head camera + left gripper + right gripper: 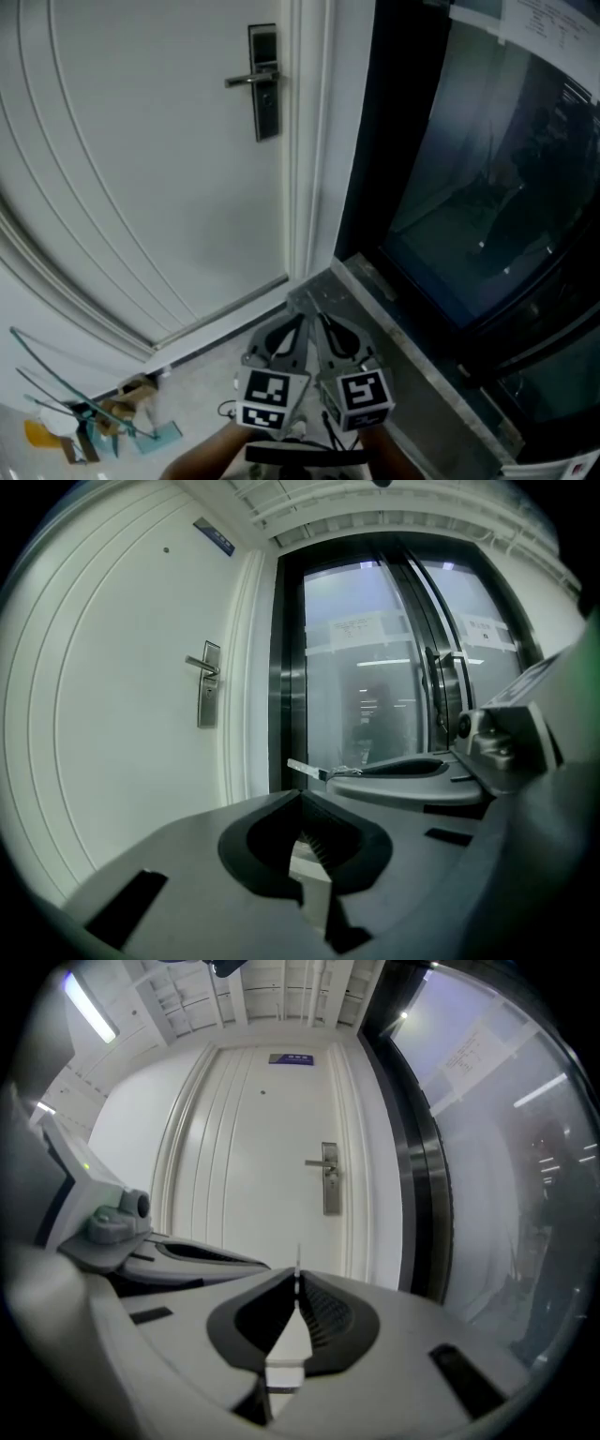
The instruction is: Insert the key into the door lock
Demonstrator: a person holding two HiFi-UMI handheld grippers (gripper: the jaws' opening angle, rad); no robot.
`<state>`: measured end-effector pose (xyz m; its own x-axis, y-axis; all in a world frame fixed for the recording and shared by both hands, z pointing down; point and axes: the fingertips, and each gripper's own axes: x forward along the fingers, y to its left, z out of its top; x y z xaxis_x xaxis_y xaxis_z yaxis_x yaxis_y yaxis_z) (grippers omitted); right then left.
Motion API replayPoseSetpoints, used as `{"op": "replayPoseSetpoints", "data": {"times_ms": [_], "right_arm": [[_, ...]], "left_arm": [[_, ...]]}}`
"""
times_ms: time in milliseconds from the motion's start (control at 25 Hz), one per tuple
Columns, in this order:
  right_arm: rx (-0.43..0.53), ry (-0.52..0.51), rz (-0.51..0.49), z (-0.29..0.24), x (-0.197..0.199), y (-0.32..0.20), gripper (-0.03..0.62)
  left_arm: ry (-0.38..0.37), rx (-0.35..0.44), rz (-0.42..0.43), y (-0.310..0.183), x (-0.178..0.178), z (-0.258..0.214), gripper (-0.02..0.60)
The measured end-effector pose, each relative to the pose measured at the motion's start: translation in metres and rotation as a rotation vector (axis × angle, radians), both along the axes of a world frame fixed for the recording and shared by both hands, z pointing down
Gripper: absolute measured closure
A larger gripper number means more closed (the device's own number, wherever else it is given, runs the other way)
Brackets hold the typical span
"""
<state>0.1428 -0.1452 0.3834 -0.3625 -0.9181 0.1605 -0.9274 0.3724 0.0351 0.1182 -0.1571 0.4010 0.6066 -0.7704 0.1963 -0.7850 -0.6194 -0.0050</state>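
Note:
The white door (141,169) carries a metal lock plate (265,84) with a lever handle (248,81) near the top of the head view. Both grippers sit low in that view, side by side, well short of the lock. My right gripper (297,1277) is shut on a key (298,1260), seen edge-on and pointing toward the lock plate (331,1185). From the left gripper view the flat key blade (305,768) sticks out of the right gripper's tips. My left gripper (300,797) is shut with nothing in it; the lock plate (208,696) lies far left of it.
A dark glass panel (469,187) in a black frame stands right of the white door jamb (305,141). A stone threshold (422,366) runs under it. Tools and scraps (94,412) lie on the floor at lower left.

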Motion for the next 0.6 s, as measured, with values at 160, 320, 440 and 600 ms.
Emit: {"op": "replayPoseSetpoints", "data": {"times_ms": [160,320,440,600], "right_arm": [[-0.006,0.012,-0.007,0.003,0.004,-0.011,0.576],[-0.013,0.017,-0.004,0.004,0.005,-0.026,0.576],[-0.012,0.028,0.001,0.005,0.003,-0.041,0.576],[-0.018,0.039,0.013,0.007,-0.004,-0.065,0.576]], "left_arm": [[0.004,-0.006,-0.006,-0.012,0.005,0.001,0.578],[0.015,-0.01,-0.001,-0.027,0.008,0.002,0.578],[0.023,-0.01,0.006,-0.042,0.007,0.004,0.578],[0.041,-0.027,0.02,-0.066,0.003,0.006,0.578]]}}
